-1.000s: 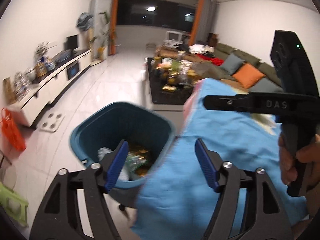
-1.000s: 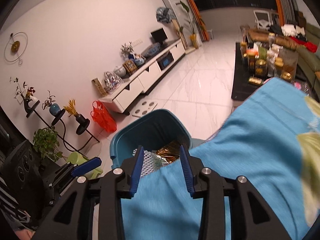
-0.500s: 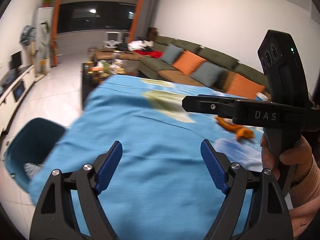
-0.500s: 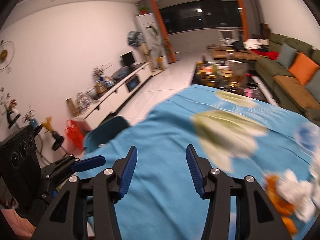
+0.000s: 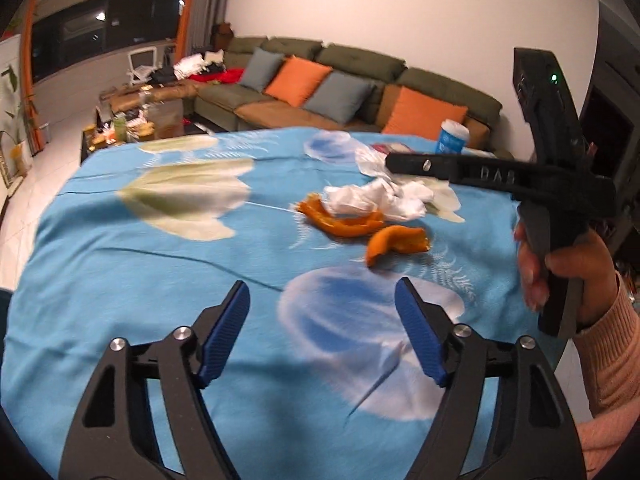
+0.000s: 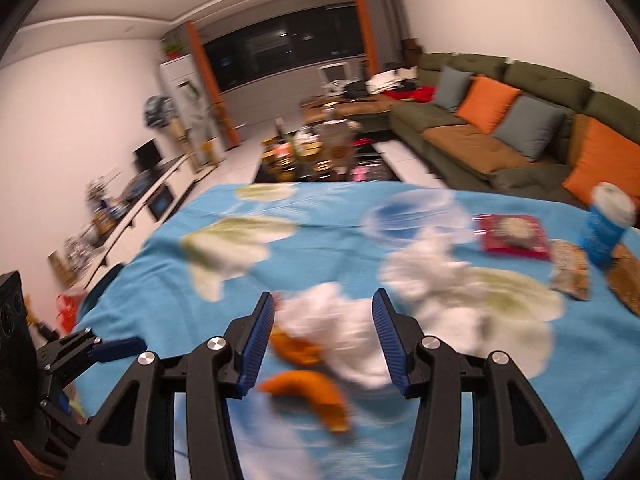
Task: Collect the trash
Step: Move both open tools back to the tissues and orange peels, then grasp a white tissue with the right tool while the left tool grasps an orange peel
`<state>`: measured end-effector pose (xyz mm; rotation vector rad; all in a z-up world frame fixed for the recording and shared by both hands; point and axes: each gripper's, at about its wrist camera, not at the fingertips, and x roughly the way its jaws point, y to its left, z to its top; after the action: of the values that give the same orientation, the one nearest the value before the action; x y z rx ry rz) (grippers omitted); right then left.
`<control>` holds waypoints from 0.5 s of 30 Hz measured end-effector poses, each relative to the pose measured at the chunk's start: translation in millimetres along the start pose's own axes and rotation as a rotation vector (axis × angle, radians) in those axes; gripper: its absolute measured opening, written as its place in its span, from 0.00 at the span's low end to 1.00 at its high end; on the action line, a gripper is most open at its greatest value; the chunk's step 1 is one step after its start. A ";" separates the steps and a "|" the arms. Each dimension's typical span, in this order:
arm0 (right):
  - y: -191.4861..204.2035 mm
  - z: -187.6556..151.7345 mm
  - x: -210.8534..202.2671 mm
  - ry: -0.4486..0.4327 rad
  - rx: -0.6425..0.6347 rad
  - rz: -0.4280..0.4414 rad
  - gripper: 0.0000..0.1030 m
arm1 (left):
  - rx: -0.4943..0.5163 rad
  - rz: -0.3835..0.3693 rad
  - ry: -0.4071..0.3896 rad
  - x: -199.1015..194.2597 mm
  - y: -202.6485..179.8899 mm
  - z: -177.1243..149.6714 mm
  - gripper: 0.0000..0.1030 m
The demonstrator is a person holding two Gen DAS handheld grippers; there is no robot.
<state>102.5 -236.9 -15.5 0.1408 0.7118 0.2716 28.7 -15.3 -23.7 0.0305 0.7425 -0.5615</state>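
Two pieces of orange peel (image 5: 396,242) and crumpled white tissues (image 5: 376,200) lie on the table with the blue flowered cloth (image 5: 140,280). My left gripper (image 5: 322,320) is open and empty, above the cloth short of the peel. My right gripper (image 6: 322,340) is open and empty, hovering over the tissues (image 6: 340,328) and the peel (image 6: 308,392). The right gripper's body shows in the left wrist view (image 5: 552,184), held by a hand. The teal bin's rim (image 6: 100,284) peeks past the table's left edge.
A red snack packet (image 6: 512,236), a blue cup with a white lid (image 6: 604,224) and more wrappers (image 6: 572,276) lie at the table's far right. A green sofa with orange cushions (image 5: 352,92) and a cluttered coffee table (image 6: 320,152) stand beyond.
Both grippers have swung right, away from the teal bin and over the table. The peel and tissues have come into view. Both stay open.
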 end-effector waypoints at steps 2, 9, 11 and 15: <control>-18.0 2.6 -1.5 -0.005 0.013 -0.038 0.47 | 0.002 -0.022 0.021 12.2 -5.9 5.8 0.67; -52.2 8.5 0.0 -0.002 0.044 -0.095 0.51 | 0.023 -0.033 0.095 43.1 -21.4 21.3 0.61; -57.6 10.4 5.4 0.008 0.051 -0.110 0.51 | 0.018 -0.034 0.116 52.9 -22.4 25.4 0.57; -71.2 12.2 19.9 0.038 0.068 -0.119 0.51 | 0.009 -0.054 0.141 66.1 -23.8 29.4 0.54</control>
<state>139.0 -299.5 -34.4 0.1579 0.7643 0.1370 75.0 -73.4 -40.7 0.0586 0.8798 -0.6182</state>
